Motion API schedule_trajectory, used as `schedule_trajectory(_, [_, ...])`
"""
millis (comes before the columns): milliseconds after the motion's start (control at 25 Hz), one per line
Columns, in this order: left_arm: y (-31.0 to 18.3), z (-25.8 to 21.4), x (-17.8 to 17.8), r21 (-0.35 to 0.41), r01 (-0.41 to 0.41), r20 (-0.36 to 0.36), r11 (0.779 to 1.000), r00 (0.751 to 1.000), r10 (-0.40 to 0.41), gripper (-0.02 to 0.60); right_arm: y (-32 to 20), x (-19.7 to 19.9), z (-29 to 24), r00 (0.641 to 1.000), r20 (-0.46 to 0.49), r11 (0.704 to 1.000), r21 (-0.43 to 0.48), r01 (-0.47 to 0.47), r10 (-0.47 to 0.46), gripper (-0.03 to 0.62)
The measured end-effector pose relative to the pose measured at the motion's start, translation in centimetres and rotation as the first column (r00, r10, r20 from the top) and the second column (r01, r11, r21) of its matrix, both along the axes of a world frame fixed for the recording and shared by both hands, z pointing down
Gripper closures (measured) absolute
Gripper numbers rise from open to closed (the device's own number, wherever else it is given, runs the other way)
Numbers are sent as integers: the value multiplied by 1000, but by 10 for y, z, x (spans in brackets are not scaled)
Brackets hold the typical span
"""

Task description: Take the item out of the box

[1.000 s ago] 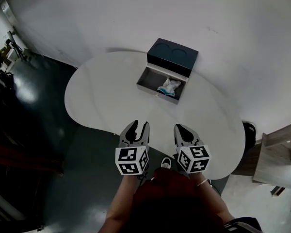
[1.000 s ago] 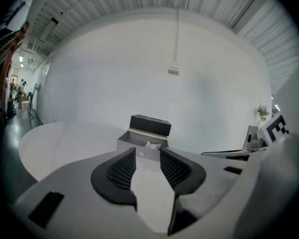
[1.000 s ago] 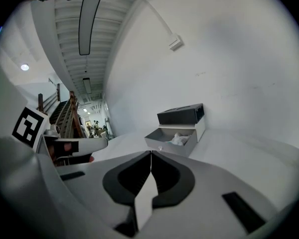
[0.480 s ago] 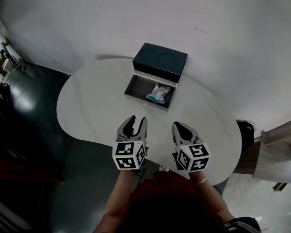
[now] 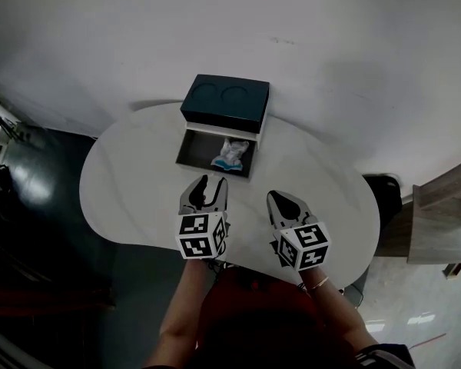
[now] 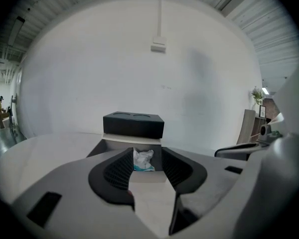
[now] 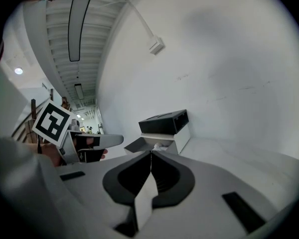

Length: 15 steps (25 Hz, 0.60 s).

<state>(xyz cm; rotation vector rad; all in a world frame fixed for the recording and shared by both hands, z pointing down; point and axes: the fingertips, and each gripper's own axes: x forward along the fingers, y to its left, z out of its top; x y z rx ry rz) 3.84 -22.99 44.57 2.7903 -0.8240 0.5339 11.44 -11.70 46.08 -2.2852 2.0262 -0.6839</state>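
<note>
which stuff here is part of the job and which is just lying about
Job:
- box, open
- item inside it
- left claw, jaws have just been opening, empty
- right claw, shut, empty

Lying about:
- table, only bears the box
- shelf
- wall fitting

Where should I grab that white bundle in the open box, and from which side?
Probably pinch the white bundle by its raised crumpled top, coming down from the near side: the box is open upward, and the dark lid blocks the far side.
</note>
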Motion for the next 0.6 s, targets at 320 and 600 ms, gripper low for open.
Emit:
schedule_trajectory(320, [-29, 21, 30, -2, -112, 85, 994, 990, 112, 417, -16, 4, 11, 997, -37, 997, -51, -64, 62, 579])
schedule_trajectory(600, [-45, 41, 53, -34, -240, 160, 970, 957, 243, 402, -35, 6, 16, 988, -46, 985, -82, -153, 149, 579])
